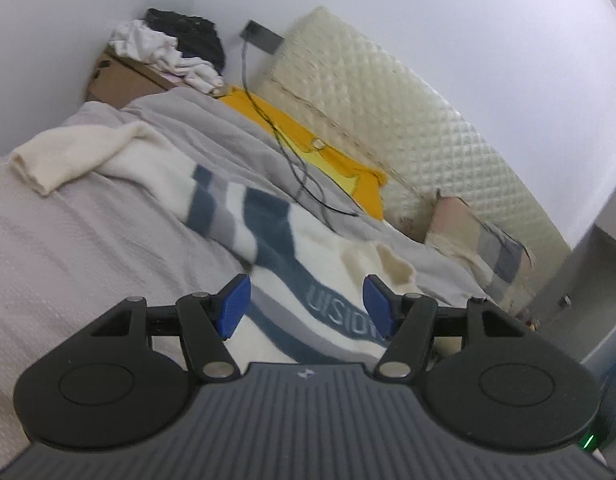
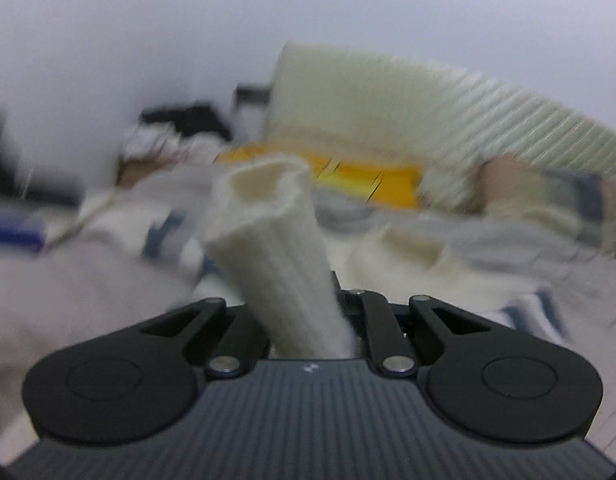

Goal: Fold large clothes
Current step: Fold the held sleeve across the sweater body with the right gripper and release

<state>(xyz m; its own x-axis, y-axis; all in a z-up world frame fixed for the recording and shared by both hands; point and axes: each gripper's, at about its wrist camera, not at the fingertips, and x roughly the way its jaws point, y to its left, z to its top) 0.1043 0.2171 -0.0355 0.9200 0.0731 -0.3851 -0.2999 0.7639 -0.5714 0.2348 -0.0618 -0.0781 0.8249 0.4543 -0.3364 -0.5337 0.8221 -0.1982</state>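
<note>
Across the sweater (image 1: 327,280), lettering reads perhaps "VISION", partly hidden.

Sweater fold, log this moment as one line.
left gripper open over sweater | right gripper shut on sleeve | bed

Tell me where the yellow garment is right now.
In the left wrist view the yellow garment lies at the far side of the bed, between the grey blanket and the quilted cream mattress.
</note>
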